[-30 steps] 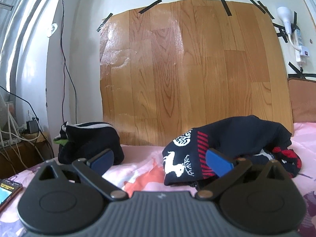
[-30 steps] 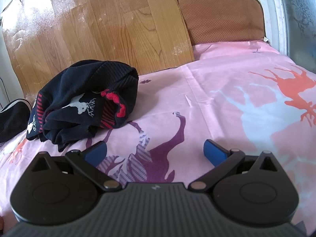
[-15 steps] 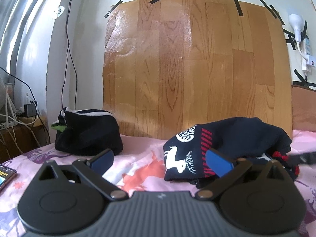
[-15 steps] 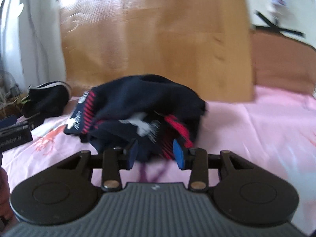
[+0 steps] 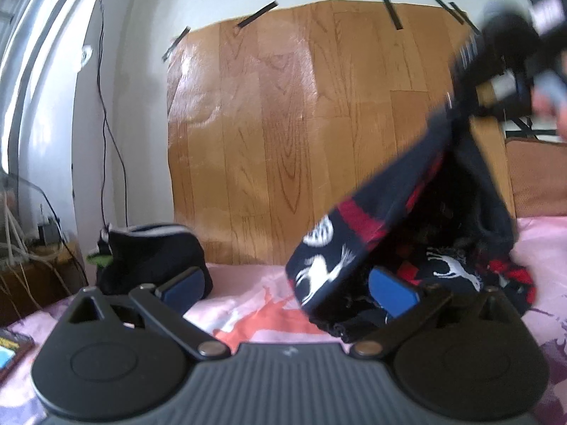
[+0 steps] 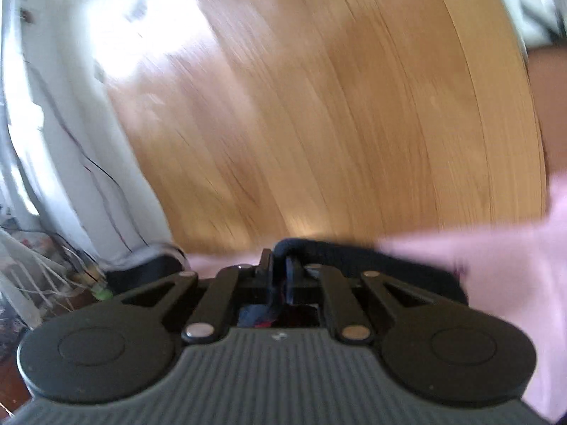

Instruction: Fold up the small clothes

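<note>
A dark navy knit garment (image 5: 354, 244) with red stripes and white reindeer hangs stretched up toward the upper right in the left wrist view, its lower part still on the pink bedsheet (image 5: 248, 304). My right gripper (image 6: 280, 265) is shut on a fold of this garment (image 6: 372, 258) and shows blurred at the top right of the left wrist view (image 5: 496, 60). My left gripper (image 5: 287, 287) is open and empty, low over the sheet just in front of the garment's lower edge.
A second dark folded garment (image 5: 149, 255) lies at the back left on the bed. A wood-pattern board (image 5: 301, 124) is taped to the wall behind. Cables and a side table (image 5: 32, 258) stand at the left. A brown cushion (image 5: 538, 177) sits at the right.
My right gripper has shut on the reindeer garment and lifted its edge up and to the right. The left gripper has stayed open and nearly still.
</note>
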`<state>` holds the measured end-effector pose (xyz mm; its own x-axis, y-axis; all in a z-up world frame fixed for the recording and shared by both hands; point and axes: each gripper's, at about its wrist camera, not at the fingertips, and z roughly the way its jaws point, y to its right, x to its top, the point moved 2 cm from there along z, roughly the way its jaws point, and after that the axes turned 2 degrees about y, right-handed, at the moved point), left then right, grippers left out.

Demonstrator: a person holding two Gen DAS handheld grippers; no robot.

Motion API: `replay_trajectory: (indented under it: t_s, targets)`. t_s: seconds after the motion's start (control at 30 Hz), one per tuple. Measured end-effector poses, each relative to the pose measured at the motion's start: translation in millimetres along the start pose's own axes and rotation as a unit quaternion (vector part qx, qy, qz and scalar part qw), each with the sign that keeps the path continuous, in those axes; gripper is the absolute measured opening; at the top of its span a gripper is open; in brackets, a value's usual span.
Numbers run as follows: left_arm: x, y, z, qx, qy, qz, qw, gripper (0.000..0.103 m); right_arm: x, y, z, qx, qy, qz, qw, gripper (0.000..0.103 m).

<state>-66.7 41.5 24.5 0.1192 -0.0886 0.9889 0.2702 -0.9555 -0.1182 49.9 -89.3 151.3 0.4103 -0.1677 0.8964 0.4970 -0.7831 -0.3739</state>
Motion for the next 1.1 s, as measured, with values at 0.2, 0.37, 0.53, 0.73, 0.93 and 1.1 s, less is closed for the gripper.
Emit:
replay_trajectory:
  t_s: [0.2, 0.37, 0.53, 0.73, 0.93, 1.1]
  targets:
    - [11, 50, -27, -0.005, 0.13, 0.138, 0.9818, 0.103, 11, -51, -36, 0.044, -0.007, -0.082, 0.996, 0.009]
    - [25, 69, -9, -0.014, 0.149, 0.171, 0.9739, 0.098, 5, -56, -35, 0.056, -0.011, -0.094, 0.994, 0.009]
    - [33, 76, 26, -0.023, 0.131, 0.19, 0.9727, 0.046, 9, -47, -53, 0.051, 0.001, -0.084, 0.995, 0.009]
    - [75, 58, 44, -0.032, 0.127, 0.118, 0.9843, 0.018, -4, -30, -70, 0.04, 0.008, -0.077, 0.996, 0.017]
    - [107, 17, 47, -0.047, 0.101, 0.065, 0.9917, 0.017, -80, 13, -84, -0.063, 0.024, -0.108, 0.992, 0.053]
    - [111, 13, 40, -0.056, 0.096, 0.065, 0.9917, 0.017, -150, 13, -59, -0.117, -0.034, -0.209, 0.97, 0.054]
